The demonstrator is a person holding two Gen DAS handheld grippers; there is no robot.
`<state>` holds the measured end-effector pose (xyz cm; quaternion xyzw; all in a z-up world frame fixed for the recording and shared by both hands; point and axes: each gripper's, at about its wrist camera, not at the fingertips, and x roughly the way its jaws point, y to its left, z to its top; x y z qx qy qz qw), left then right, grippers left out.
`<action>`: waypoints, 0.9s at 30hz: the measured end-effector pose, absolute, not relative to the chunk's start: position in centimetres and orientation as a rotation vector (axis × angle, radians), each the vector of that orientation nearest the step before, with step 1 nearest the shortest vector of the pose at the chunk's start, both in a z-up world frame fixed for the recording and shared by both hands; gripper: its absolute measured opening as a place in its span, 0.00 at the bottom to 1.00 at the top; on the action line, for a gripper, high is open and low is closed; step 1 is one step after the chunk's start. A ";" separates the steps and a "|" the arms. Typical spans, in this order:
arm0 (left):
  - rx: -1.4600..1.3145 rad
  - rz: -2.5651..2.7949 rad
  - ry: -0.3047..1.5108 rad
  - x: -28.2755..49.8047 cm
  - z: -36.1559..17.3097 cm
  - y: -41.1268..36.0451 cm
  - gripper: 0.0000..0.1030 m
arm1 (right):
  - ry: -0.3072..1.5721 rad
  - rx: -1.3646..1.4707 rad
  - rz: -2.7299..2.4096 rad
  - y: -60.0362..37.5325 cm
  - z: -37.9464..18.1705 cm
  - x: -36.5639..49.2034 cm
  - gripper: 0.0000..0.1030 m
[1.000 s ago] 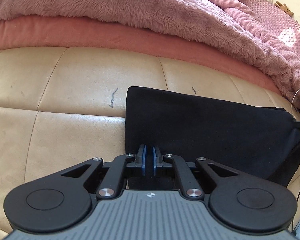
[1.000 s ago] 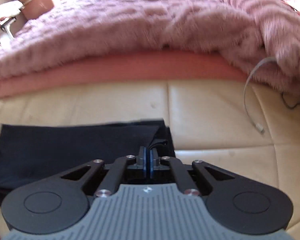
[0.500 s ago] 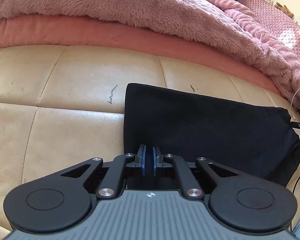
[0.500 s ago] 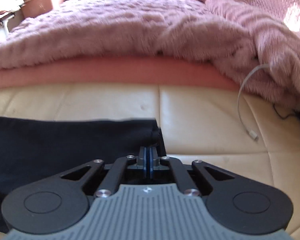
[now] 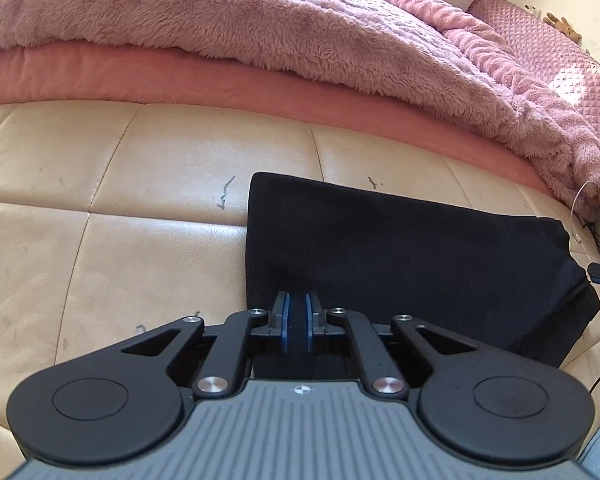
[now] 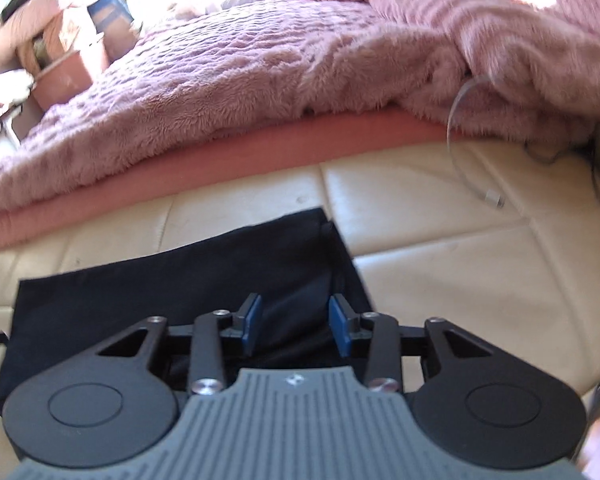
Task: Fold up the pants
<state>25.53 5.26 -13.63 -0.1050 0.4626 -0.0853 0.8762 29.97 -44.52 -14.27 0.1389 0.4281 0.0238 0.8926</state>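
The black pants (image 5: 412,256) lie folded into a flat rectangle on the cream leather bench (image 5: 100,240). My left gripper (image 5: 296,322) sits at their near left corner, its blue pads a narrow gap apart with black cloth between them. My right gripper (image 6: 296,326) is open over the pants' (image 6: 172,292) right end, blue pads wide apart with loose cloth lying between them.
A fluffy pink blanket (image 5: 260,36) over a pink mattress edge (image 5: 180,84) runs along the far side of the bench. A white charging cable (image 6: 464,160) hangs onto the bench at the right. Boxes and clutter (image 6: 56,60) sit at the far left.
My right gripper has opened and let go of the pants, and has swung so that more of the folded pants shows. My left gripper's pads have parted slightly.
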 end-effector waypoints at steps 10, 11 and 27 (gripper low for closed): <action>-0.215 -0.170 0.977 25.1 -13.3 5.4 0.07 | 0.897 0.551 -0.041 -46.6 -17.2 30.7 0.19; -0.213 -0.172 0.978 25.1 -13.3 5.2 0.07 | 0.900 0.572 -0.035 -46.7 -17.3 30.8 0.05; -0.166 -0.184 1.022 24.9 -14.4 4.6 0.07 | 0.902 0.360 -0.085 -45.8 -15.8 29.7 0.00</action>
